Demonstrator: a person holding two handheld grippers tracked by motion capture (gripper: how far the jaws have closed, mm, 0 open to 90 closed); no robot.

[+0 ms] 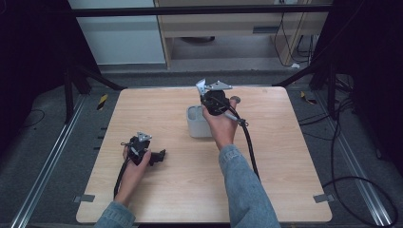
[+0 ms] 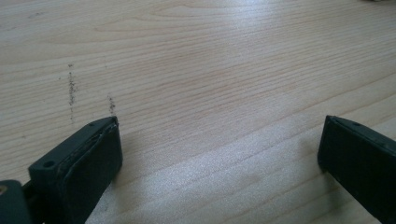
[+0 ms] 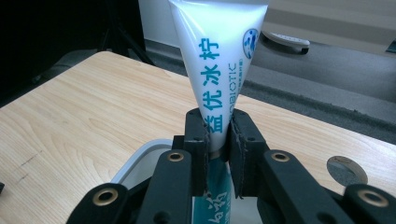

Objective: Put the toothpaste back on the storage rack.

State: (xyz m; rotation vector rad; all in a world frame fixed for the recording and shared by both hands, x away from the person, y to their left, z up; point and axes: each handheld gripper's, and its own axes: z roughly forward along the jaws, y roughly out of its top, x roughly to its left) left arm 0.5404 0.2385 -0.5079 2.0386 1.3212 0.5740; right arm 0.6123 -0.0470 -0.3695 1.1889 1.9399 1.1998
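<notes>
right tongs (image 3: 218, 154) pinch my soft, light tube (image 3: 219, 60) mid-body over the grey cup (image 1: 197, 121), better gripped near its stiffer end, while left tongs (image 2: 219, 154) gape empty.

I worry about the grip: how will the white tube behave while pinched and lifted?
The tube looks soft: the right gripper squeezes it narrow, so it probably flexes and could swing. Its glossy skin may slip. It widens above the pinch, so it seems top-heavy. The tub below might catch it.
</notes>
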